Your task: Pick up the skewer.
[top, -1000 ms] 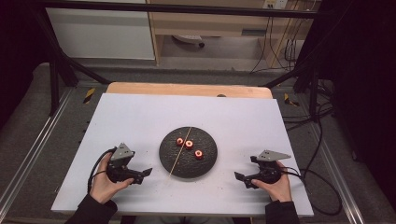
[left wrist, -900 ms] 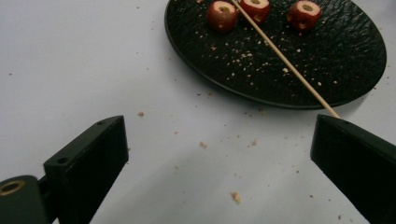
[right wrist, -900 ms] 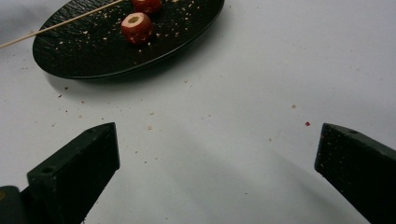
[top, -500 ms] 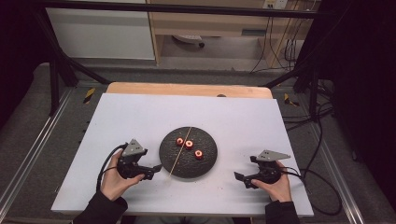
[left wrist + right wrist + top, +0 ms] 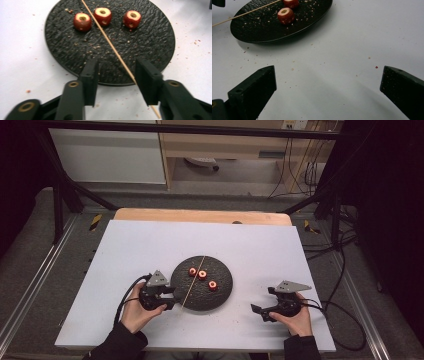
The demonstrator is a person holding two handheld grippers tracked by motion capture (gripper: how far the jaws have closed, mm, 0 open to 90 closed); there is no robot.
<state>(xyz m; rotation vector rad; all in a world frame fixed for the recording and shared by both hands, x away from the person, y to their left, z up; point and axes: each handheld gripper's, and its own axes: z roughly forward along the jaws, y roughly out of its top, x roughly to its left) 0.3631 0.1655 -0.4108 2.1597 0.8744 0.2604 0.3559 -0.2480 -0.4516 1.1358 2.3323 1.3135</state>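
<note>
A round black slate plate [image 5: 222, 292] lies mid-table with three red cored fruit pieces [image 5: 202, 274] on it. A thin wooden skewer [image 5: 194, 281] lies across the plate, its near end sticking out past the rim. My left gripper [image 5: 172, 299] is at the plate's left front edge. In the left gripper view it [image 5: 117, 67] is open, and the skewer [image 5: 110, 45] runs between the jaws close to the right one, in front of the fruit pieces [image 5: 102, 15]. My right gripper [image 5: 261, 304] rests on the table right of the plate, open wide [image 5: 328, 72] with nothing between its fingers.
The white tabletop [image 5: 260, 250] is dusted with crumbs around the plate [image 5: 262, 27]. A wooden strip [image 5: 200, 215] runs along the far edge. Cables trail from both grippers, and metal rails flank the table.
My left gripper has moved right to the plate's edge, so its jaws now straddle the skewer's near end. The right gripper has stayed put.
</note>
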